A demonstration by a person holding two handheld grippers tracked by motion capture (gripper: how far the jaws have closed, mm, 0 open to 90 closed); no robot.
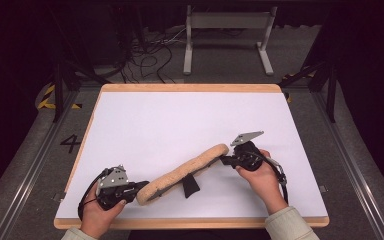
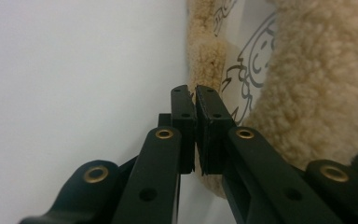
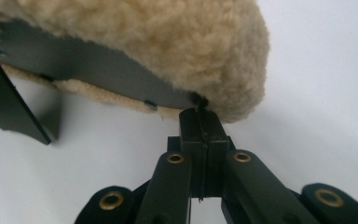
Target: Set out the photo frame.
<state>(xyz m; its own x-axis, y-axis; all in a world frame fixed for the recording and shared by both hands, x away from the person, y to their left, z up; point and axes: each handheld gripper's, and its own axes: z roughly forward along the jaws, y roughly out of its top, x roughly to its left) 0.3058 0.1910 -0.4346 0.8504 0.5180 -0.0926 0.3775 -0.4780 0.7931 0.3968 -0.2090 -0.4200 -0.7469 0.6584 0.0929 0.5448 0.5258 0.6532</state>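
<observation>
We hold a soft, light fleece pad [image 1: 185, 172] stretched just above the white surface [image 1: 180, 125], left tongs [image 2: 195, 91] and right tongs [image 3: 199, 113] clamped on its end edges, best gripped at the hems

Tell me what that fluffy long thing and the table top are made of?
The fluffy pad looks like fleece or sheepskin: cream, curly and woolly, with a flat grey backing and a black strap, maybe fabric. The table top looks like a smooth matte white sheet with a pale wood-like edge.
</observation>
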